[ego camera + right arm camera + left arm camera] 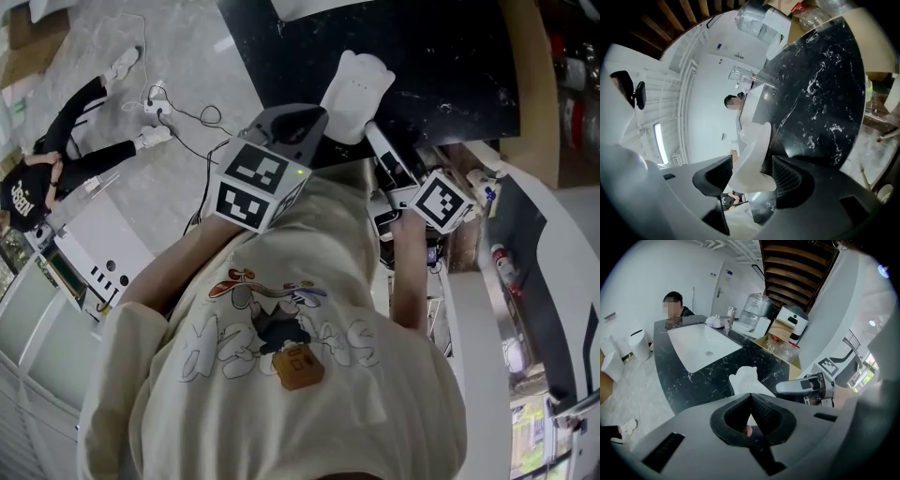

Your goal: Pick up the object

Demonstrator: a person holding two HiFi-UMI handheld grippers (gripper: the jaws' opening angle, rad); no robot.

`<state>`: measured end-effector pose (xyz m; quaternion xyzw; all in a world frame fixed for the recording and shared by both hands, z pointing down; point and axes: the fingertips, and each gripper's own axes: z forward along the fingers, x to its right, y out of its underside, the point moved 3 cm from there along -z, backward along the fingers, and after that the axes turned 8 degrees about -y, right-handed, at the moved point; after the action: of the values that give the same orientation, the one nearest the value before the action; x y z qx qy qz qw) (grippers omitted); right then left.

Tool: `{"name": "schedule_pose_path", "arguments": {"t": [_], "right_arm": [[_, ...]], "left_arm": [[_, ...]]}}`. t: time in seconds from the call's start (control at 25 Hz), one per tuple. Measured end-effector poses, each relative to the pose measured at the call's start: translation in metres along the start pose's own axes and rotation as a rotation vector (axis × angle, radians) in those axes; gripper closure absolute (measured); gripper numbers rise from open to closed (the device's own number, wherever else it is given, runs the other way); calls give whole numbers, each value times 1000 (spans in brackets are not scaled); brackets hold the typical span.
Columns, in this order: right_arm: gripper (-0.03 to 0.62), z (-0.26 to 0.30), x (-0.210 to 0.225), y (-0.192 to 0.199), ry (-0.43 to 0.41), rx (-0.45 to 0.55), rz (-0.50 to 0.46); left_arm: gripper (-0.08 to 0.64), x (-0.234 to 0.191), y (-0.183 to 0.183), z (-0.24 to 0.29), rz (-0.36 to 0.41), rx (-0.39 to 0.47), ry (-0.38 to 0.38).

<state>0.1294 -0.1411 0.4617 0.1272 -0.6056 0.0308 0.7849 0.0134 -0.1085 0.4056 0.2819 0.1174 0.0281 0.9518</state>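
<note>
A white paw-shaped object (356,92) is at the near part of a black marble counter (441,66). In the right gripper view the white object (752,154) runs edge-on between the two pads and fills the gap, so my right gripper (752,177) is shut on its near end. From the head view that right gripper (371,133) reaches the object's lower right side. My left gripper (302,120) hovers just left of the object with nothing in it. In its own view the left gripper (751,397) has its pads meeting, and the object (746,380) and the right gripper (782,389) lie beyond.
A white sink (701,350) with a faucet (729,320) is set in the counter farther back. Appliances and boxes (792,319) stand at its far end. A person (66,155) sits on the floor at left near a power strip (155,108). Shelving (525,281) is to the right.
</note>
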Motion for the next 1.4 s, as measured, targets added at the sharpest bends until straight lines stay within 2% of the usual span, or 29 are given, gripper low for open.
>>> {"name": "schedule_pose_path", "arguments": {"t": [0.36, 1.4], "right_arm": [[324, 12, 7, -8, -8, -35, 23], [324, 33, 17, -13, 15, -127, 65]], "left_arm": [[546, -7, -2, 7, -8, -33, 7], [546, -19, -9, 28, -14, -46, -3]]}}
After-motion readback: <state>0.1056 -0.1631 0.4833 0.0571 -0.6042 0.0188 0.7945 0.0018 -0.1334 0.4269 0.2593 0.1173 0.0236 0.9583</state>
